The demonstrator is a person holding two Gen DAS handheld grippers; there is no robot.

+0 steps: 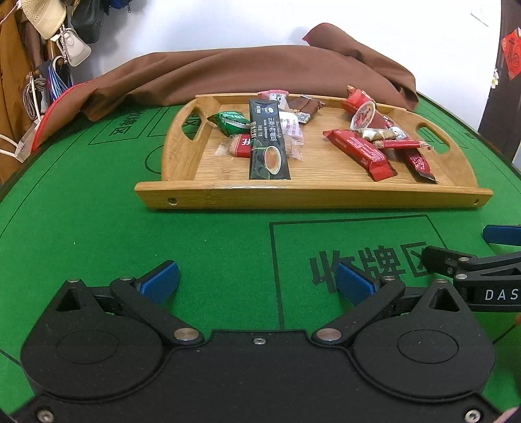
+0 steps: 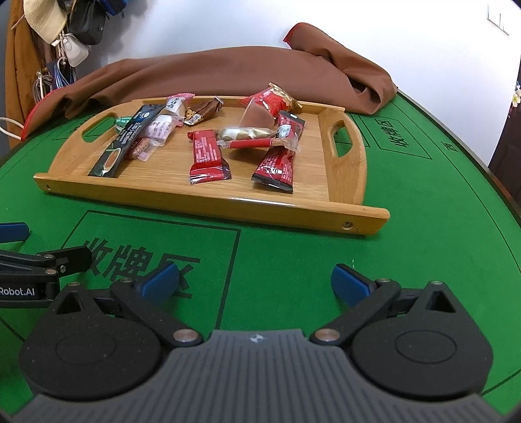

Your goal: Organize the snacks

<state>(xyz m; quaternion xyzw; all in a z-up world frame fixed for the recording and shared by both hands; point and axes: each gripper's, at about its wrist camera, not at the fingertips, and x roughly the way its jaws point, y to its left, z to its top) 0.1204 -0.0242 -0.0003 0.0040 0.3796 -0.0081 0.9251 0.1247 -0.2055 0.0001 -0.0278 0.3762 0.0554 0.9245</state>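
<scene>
A bamboo tray (image 1: 312, 197) (image 2: 208, 200) rests on the green felt table and holds several wrapped snacks in two loose groups. To the left lie a long black coffee sachet (image 1: 267, 143) (image 2: 122, 146), a green candy (image 1: 229, 122) and pale wrappers. On the right sit red bars (image 1: 359, 153) (image 2: 206, 156) and a red cup-shaped snack (image 1: 364, 114). My left gripper (image 1: 257, 281) hovers open over the felt, well short of the tray. Open too and empty, my right gripper (image 2: 255, 281) stands beside it, its blue fingers (image 1: 503, 234) showing at the left view's right edge.
A brown cloth (image 1: 247, 75) (image 2: 228, 71) is heaped behind the tray against the white wall. Bags and a hat (image 1: 49, 19) hang at the far left. The table's raised rim (image 2: 482, 162) curves round on the right. Printed boxes mark the felt (image 1: 97, 244).
</scene>
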